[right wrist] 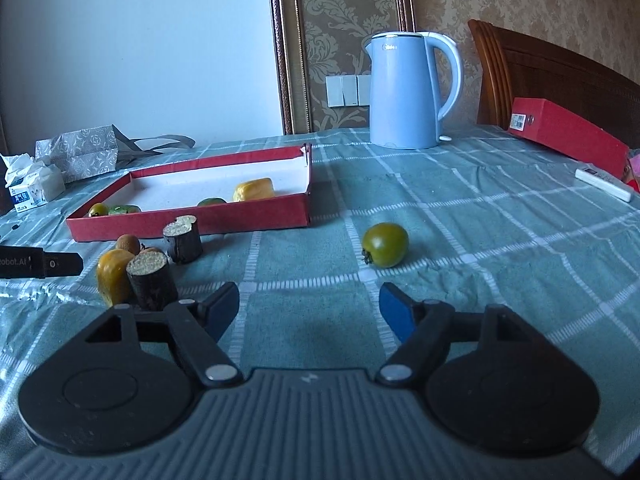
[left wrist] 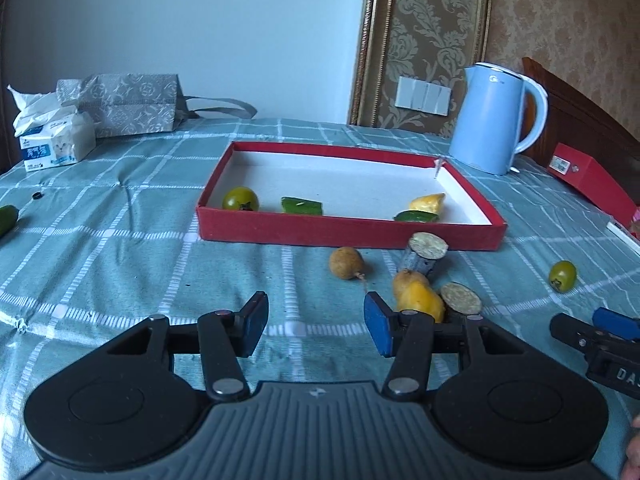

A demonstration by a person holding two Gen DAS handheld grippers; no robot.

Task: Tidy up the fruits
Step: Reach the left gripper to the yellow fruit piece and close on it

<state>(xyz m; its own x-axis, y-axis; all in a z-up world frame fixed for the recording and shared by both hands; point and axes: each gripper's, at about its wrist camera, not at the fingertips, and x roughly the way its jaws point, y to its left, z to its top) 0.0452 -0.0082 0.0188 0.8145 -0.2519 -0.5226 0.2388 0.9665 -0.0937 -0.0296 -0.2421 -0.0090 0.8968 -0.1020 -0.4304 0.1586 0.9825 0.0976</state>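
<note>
- The left gripper hovers low over the checked cloth of the counter; its fingers stand moderately apart with nothing between them.
- The right gripper also hangs over the cloth; its fingers are spread wide and empty; a green tomato lies on the cloth just ahead of them, apart from the pads.
- A shallow red tray sits mid-counter; inside it lie a second green tomato at the near left corner, a green cucumber piece beside it, and a yellow fruit piece with another green piece towards the right.
- On the cloth in front of the tray cluster a small brown round fruit, two dark sugarcane stubs and a yellow chunk; the chunk lies just beyond the left gripper's right finger.
- A further cucumber piece lies at the far left edge of the left wrist view.
- Behind the tray stand a blue kettle, a tissue pack, a grey patterned bag and a red box.
</note>
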